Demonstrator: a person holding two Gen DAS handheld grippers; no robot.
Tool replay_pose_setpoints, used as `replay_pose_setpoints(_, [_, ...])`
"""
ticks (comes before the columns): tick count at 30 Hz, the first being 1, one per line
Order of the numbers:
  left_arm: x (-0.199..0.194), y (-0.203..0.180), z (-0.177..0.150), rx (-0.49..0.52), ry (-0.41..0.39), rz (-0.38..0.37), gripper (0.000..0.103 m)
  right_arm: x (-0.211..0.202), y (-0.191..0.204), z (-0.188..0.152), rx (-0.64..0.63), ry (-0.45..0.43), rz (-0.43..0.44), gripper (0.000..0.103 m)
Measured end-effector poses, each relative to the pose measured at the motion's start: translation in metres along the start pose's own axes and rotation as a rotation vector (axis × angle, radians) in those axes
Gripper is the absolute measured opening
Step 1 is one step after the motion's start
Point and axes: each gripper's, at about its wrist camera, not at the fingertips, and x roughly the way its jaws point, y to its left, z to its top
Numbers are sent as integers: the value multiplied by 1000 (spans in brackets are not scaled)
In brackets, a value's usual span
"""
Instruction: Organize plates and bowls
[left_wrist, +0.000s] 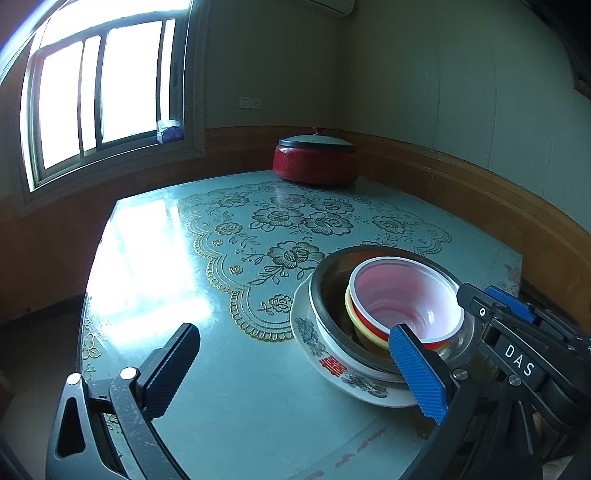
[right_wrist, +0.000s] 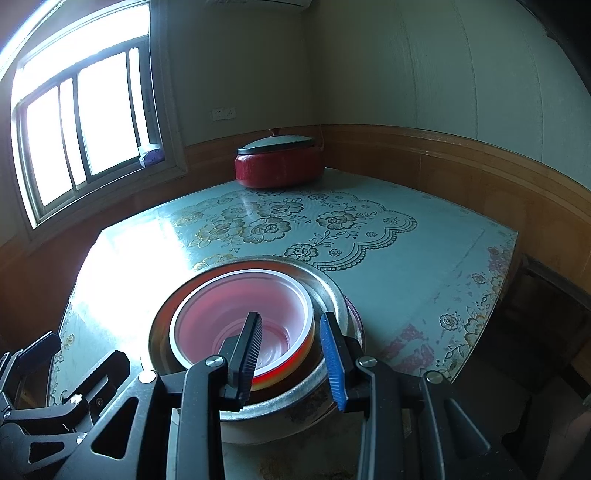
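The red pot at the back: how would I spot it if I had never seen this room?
Start at the bright window, then follow the floral table to its far corner by the wooden wall panelling. The red pot sits there alone under a dark-rimmed lid, well apart from the stacked bowls near the front.

Bright daylight comes in through the window (left_wrist: 103, 92), which looks washed out white. It makes a big shiny glare on the table (left_wrist: 147, 266). The room corners are dark, and straight lines bend near the edges.
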Motion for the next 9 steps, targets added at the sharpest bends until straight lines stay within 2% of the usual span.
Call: replay_pose_setpoints(9, [0,4,0,-17,-9,-8,100,1,0,0,-3,2,11,35])
